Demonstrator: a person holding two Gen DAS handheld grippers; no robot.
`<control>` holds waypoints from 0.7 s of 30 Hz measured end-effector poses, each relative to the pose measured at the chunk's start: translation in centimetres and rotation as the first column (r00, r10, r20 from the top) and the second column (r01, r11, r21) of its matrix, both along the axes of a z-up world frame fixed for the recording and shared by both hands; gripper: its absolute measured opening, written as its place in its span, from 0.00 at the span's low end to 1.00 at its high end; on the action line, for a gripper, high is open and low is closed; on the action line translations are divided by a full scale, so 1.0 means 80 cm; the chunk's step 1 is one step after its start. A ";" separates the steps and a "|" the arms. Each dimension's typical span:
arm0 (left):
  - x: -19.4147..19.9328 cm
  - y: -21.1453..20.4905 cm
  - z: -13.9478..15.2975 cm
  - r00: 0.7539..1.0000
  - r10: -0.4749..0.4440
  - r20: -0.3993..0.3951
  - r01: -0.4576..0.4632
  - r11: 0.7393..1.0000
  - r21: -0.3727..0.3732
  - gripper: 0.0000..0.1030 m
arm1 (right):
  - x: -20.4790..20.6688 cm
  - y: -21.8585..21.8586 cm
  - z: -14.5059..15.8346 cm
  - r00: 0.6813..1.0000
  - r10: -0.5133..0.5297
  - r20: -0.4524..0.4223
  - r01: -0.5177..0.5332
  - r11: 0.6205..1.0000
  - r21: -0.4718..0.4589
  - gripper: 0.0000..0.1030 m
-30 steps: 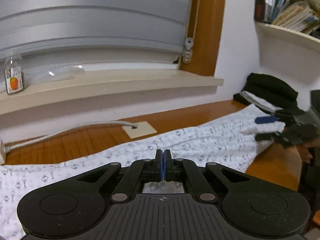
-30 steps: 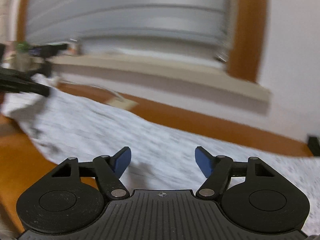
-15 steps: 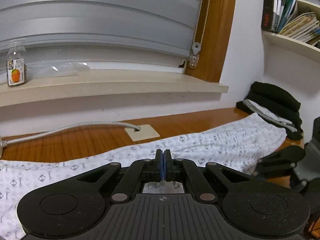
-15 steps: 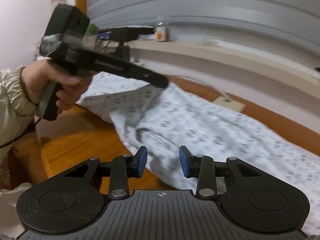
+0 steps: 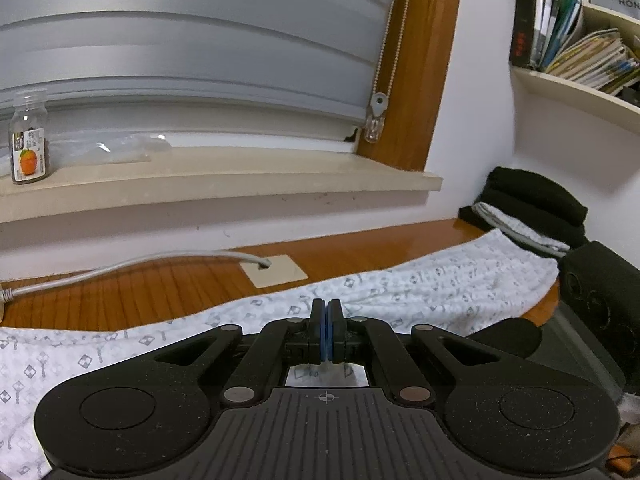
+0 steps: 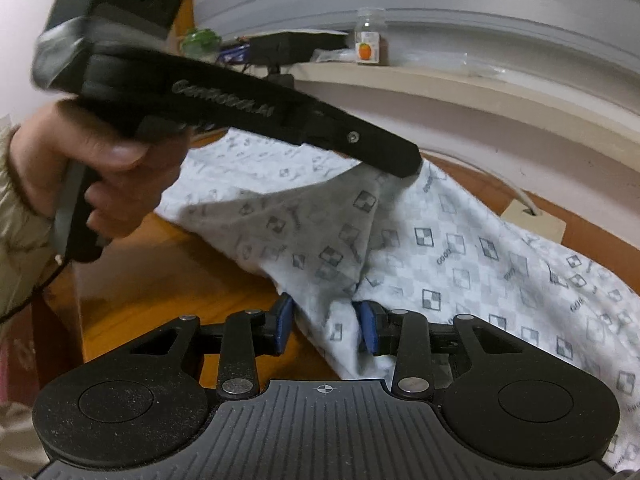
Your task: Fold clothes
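Observation:
A white garment with a grey diamond print lies stretched along the wooden desk. My left gripper is shut on a pinch of that fabric. In the right wrist view the left gripper holds the garment raised into a tent, with a person's hand on its handle. My right gripper sits low at the garment's near edge. Its jaws are closing, and a hanging fold of the fabric lies between the blue pads. Wood still shows between the left pad and the cloth.
A stack of folded dark clothes sits at the desk's far right corner. A grey cable runs to a beige cover plate. A glass jar stands on the windowsill. A bookshelf hangs upper right.
The right gripper swung from the garment's far end toward the left gripper, its jaws narrowed, and a fold of cloth now lies between them. The left gripper stayed put, shut on the fabric.

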State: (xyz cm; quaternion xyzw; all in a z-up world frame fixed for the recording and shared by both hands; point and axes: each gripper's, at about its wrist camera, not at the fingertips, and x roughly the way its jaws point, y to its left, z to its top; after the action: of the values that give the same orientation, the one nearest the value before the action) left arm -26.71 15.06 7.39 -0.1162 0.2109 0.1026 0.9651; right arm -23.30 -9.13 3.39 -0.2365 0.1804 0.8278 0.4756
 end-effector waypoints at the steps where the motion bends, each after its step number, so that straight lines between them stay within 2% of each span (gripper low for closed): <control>1: 0.000 0.001 0.000 1.000 0.001 -0.001 -0.001 1.000 -0.003 0.01 | 0.000 0.001 0.001 1.000 0.004 -0.012 -0.004 1.000 -0.004 0.17; 2: -0.002 0.002 0.000 1.000 0.004 -0.002 -0.004 1.000 -0.011 0.02 | -0.002 -0.001 0.003 1.000 0.013 -0.023 -0.013 1.000 -0.006 0.07; 8: -0.041 0.012 -0.001 0.998 0.069 -0.011 -0.069 0.997 0.026 0.02 | -0.007 -0.088 0.032 0.993 0.096 -0.073 -0.094 0.995 0.035 0.05; 13: -0.072 0.040 -0.034 0.983 0.160 -0.093 -0.159 0.987 0.024 0.03 | -0.001 -0.117 0.016 0.990 0.114 -0.086 -0.116 0.993 -0.027 0.06; 16: -0.097 0.048 -0.046 0.977 0.191 -0.095 -0.192 0.981 -0.002 0.04 | -0.003 -0.113 0.008 0.992 0.094 -0.087 -0.097 0.995 -0.032 0.10; 18: -0.115 0.050 -0.049 0.973 0.212 -0.092 -0.214 0.977 -0.009 0.04 | -0.003 -0.105 0.004 0.993 0.059 -0.103 -0.062 0.997 -0.034 0.16; 20: -0.135 0.051 -0.051 0.967 0.239 -0.089 -0.241 0.971 -0.006 0.04 | -0.005 -0.099 0.000 0.993 0.039 -0.111 -0.044 0.998 -0.037 0.29; 21: -0.144 0.052 -0.050 0.963 0.252 -0.090 -0.254 0.967 -0.003 0.04 | -0.008 -0.097 -0.001 0.993 0.038 -0.114 -0.043 0.998 -0.037 0.31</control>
State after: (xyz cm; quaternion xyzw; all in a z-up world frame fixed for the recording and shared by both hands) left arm -38.20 19.21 3.42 -0.1446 0.2379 0.2284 0.9329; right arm -23.93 -16.91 3.29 -0.2021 0.2185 0.8457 0.4430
